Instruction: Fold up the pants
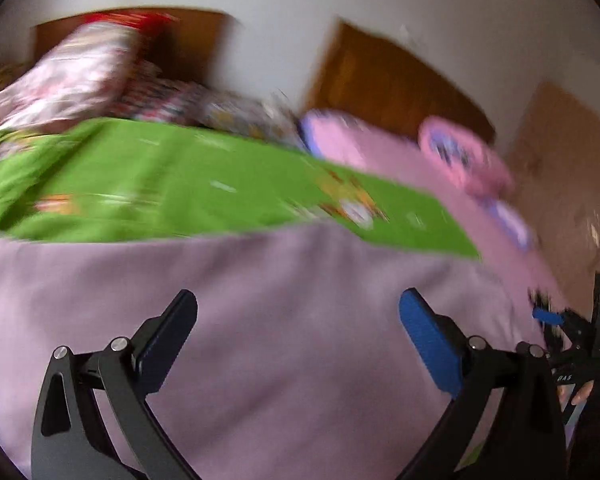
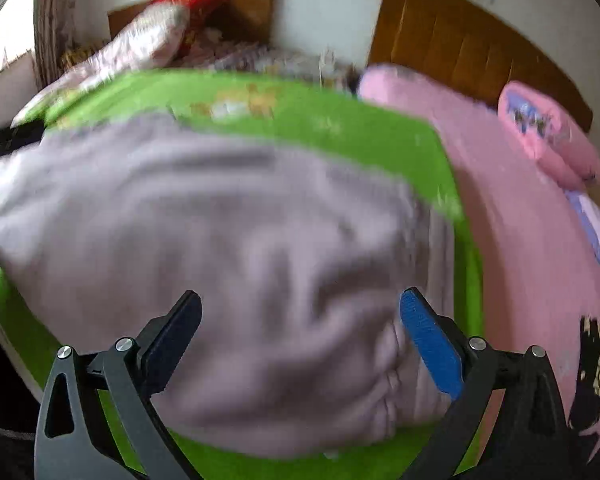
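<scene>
Lilac pants [image 2: 220, 248] lying flat on green sheet [image 2: 340, 120], directly ahead of & below both tools. Long axis apparently across view, left-right; blur, not certain. Right gripper [image 2: 300, 332] spread wide, nothing pinched, over gathered waistband [image 2: 396, 364]. Left gripper [image 1: 298, 332] also spread, empty, over plain cloth. Right prob. nearer waistband.

A home bedroom: two beds with wooden headboards [image 2: 480, 40] against a white wall, a pink pillow [image 2: 548, 136], a pink bedsheet [image 2: 520, 240], and piled floral quilts [image 2: 148, 40].
</scene>
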### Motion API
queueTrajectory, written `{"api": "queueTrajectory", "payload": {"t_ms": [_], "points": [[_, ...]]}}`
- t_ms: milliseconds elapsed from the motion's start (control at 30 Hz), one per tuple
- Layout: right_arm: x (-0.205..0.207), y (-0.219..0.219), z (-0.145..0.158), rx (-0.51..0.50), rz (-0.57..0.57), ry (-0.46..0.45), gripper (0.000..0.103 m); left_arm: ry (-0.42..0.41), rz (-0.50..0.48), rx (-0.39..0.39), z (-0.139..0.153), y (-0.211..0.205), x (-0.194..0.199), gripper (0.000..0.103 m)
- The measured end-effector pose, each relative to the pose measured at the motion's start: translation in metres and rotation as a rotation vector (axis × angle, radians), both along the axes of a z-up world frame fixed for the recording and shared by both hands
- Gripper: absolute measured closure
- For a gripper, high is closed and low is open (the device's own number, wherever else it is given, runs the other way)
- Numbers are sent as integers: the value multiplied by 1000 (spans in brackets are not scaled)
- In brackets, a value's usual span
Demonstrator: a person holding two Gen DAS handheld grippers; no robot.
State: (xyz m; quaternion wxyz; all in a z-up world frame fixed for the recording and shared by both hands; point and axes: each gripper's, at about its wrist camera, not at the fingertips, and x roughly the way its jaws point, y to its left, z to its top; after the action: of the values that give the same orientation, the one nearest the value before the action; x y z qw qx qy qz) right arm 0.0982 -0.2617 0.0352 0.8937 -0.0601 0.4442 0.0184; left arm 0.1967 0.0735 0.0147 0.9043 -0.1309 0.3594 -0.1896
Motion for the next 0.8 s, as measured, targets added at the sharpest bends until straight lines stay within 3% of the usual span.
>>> {"api": "queueTrajectory", "payload": {"t_ms": [67, 233, 333, 467, 600, 733, 800], "points": [[12, 24, 18, 41, 51, -56, 7, -9, 129, -105, 4, 69, -16, 2], [77, 156, 40, 169, 397, -114, 7, -5, 527, -426, -14, 248, -81, 2], [118, 252, 38, 216, 636, -81, 7, 23, 697, -498, -35, 318, -112, 2], [150, 383, 34, 215, 849, -41, 7, 25, 800, -615, -61, 387, -133, 3], [156, 478, 29, 369, 1028, 59, 8, 31, 811, -680, -77, 425, -127, 12], [109, 555, 18, 271, 1226, 99, 18, 52, 819, -698, -86, 440, -116, 12], [67, 587, 8, 122, 1364, 48, 19, 69, 809, -706, -90, 442, -110, 11]]}}
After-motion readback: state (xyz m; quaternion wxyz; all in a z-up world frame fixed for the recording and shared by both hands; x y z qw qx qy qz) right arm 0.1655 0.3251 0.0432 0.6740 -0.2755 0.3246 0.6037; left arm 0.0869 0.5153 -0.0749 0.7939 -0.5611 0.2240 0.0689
